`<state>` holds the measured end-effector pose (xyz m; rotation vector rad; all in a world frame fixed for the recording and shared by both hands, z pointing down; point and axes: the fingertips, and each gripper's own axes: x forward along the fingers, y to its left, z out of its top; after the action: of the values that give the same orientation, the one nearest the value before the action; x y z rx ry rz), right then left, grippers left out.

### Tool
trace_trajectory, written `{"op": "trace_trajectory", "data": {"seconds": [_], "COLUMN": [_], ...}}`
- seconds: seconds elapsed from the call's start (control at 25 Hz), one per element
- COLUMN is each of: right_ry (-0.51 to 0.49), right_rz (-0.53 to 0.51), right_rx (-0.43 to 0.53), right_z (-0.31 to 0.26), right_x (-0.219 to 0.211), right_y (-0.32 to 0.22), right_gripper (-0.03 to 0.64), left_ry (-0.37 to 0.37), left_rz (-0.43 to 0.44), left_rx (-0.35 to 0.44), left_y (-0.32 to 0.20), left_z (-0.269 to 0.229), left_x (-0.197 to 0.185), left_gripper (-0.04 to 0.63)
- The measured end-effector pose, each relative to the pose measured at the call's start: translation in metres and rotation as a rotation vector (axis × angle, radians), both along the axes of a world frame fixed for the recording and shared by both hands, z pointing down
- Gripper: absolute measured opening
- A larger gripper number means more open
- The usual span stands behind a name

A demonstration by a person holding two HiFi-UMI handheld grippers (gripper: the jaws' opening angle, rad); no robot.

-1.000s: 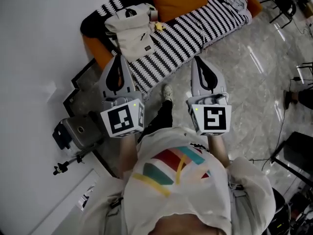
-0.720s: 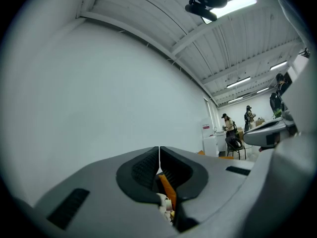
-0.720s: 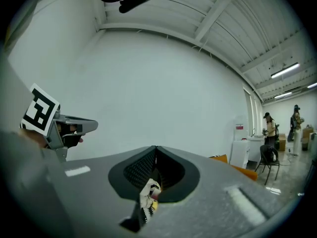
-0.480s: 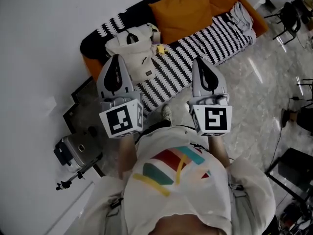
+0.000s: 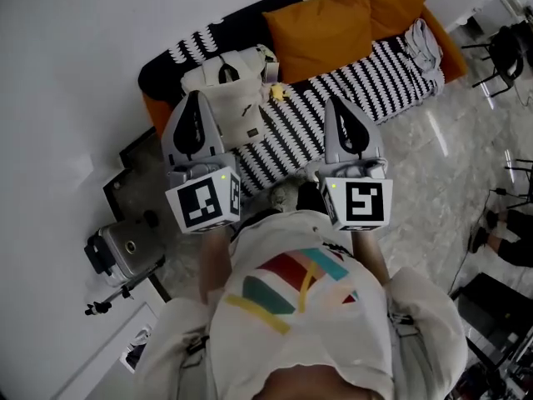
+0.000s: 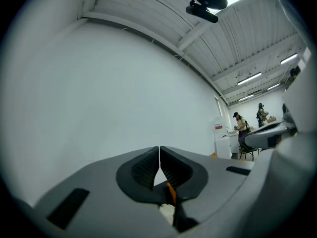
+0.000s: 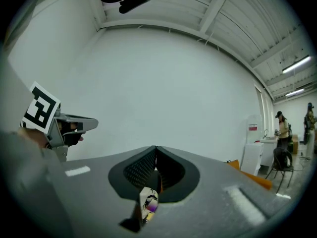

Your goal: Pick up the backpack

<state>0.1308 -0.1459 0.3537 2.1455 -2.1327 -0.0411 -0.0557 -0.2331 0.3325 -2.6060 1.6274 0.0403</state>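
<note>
The cream backpack (image 5: 230,90) lies on the left end of a sofa (image 5: 333,98) that has a black-and-white striped cover. In the head view my left gripper (image 5: 193,100) is held level in front of the sofa, its tip overlapping the backpack's left edge in the picture, with its jaws together and empty. My right gripper (image 5: 340,107) is level beside it over the striped seat, also shut on nothing. The left gripper view shows shut jaws (image 6: 159,149) facing a white wall. The right gripper view shows the same (image 7: 156,148), with the left gripper (image 7: 49,118) at its left. Neither gripper view shows the backpack.
Two orange cushions (image 5: 321,25) lean on the sofa back, with a grey garment (image 5: 423,44) at its right end and a small yellow thing (image 5: 277,92) by the backpack. A grey device on a stand (image 5: 123,250) sits on the floor at left. Chairs (image 5: 510,50) stand at right. People (image 6: 241,128) stand far off.
The sofa and backpack have come nearer and lower in the head view as both grippers advanced towards them. Both pairs of jaws stayed shut.
</note>
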Motion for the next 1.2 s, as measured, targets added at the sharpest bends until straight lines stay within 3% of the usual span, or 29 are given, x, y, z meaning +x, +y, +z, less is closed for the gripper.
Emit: {"op": "trace_trajectory", "data": {"seconds": [0.48,1.2], "right_ry": [-0.04,-0.026], "right_rz": [-0.117,-0.228], "right_rx": [0.036,0.032], "right_z": [-0.014,-0.011], "right_x": [0.031,0.016], "right_y": [-0.055,-0.093], "right_gripper": [0.005,0.005], "left_ry": [-0.016,-0.03], "left_rz": [-0.086,-0.246], "left_rx": [0.006,-0.012], "left_y": [-0.026,-0.038], "left_z": [-0.008,0.0], "left_x": [0.029,-0.011], "left_gripper": [0.017,0.017]}}
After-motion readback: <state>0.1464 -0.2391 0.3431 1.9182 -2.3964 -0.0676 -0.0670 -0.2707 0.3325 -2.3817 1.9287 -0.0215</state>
